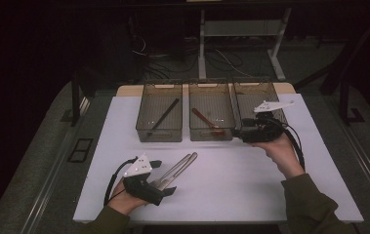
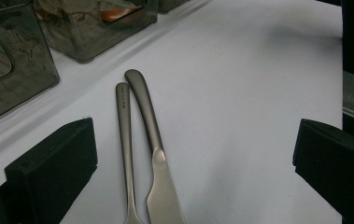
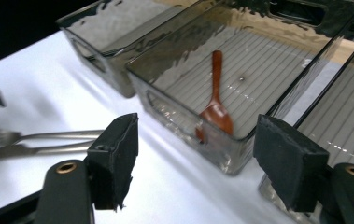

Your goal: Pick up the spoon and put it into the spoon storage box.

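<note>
With a red spoon (image 3: pixel 216 106) lying in the middle bin (image 1: pixel 212 134) just beyond the empty, spread right gripper (image 1: pixel 235 131), sorting looks underway, and the wide-open left gripper (image 2: pixel 184 158) must next close on the fork (image 2: pixel 125 140) or knife (image 2: pixel 153 154) between its jaws.

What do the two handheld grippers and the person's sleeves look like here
Both are black handheld tools. The left gripper and the right gripper each carry a pale three-cornered plate on top and trail a black cable that loops back past the wrist. Up close, the jaws are blocky black pads with slightly rough edges, on arms with brass-coloured rivets. The person's sleeves are dark olive green.
</note>
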